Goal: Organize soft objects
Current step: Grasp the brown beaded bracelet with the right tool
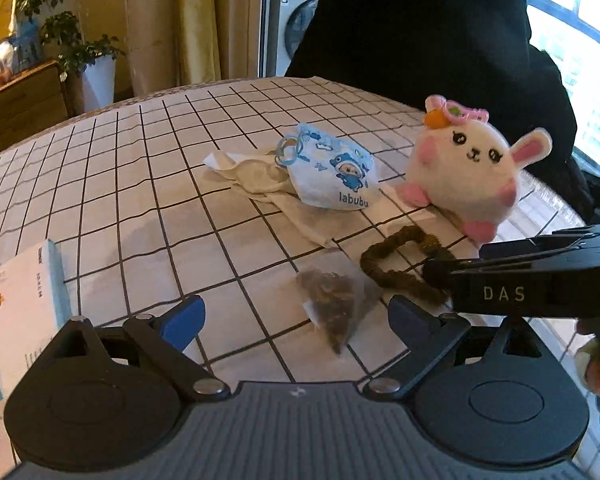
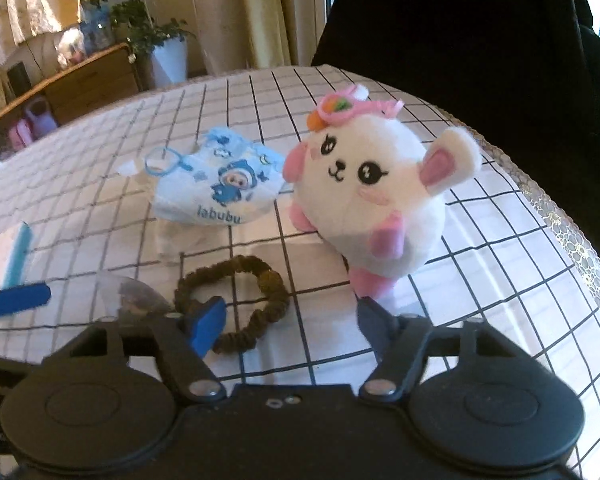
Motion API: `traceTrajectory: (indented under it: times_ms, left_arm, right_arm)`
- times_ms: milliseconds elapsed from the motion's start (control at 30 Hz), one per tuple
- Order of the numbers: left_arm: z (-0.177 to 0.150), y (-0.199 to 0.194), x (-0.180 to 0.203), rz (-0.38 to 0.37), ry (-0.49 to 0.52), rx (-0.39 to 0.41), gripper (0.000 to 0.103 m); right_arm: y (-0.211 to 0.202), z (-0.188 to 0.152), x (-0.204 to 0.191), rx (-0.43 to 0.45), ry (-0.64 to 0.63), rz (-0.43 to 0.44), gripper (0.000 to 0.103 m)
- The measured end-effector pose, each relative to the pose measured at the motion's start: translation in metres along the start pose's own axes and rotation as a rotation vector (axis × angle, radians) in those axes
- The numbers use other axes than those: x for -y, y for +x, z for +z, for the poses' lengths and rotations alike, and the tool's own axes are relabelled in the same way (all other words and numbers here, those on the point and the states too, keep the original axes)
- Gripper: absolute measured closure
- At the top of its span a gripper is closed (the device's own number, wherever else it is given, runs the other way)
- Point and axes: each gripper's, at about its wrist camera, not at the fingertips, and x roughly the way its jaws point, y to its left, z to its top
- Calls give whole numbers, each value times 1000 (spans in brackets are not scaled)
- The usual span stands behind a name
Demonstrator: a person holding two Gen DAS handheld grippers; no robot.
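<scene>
Nearest, the left gripper gapes over a clear sachet, empty. Right of it, the right gripper stands parted over the brown hair tie, pads not pressing. Farther off lie the face mask and, rightmost, the plush bunny.

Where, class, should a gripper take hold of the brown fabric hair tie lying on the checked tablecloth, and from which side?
Grip the brown fabric hair tie across its near strand, coming from above. It lies flat as an open loop, so one finger fits inside the ring and one outside.
</scene>
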Motion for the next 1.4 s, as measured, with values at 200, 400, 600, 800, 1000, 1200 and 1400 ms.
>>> traceTrajectory:
  times_ms: [200, 400, 600, 800, 1000, 1200, 1400]
  left_arm:
    - [-2, 9, 2, -40, 21, 5, 6]
    - [-3, 12, 7, -53, 70, 2, 29]
    - [1, 12, 4, -54, 68, 4, 61]
    - [3, 7, -3, -66, 37, -4, 81]
    - [2, -3, -7, -29, 22, -15, 87]
    - [0, -27, -18, -37, 2, -12, 88]
    - [-3, -61, -29, -32, 5, 5, 88]
  right_arm:
    - [1, -3, -6, 22, -25, -26, 60]
    - [-3, -5, -10, 26, -43, -4, 85]
    - [-9, -8, -2, 28, -9, 54, 91]
    - [-20, -12, -3, 42, 1, 94, 93]
    - [-41, -17, -9, 70, -10, 128, 94]
    - [-70, -21, -18, 94, -41, 164, 94]
    - [-103, -26, -34, 126, -76, 198, 94]
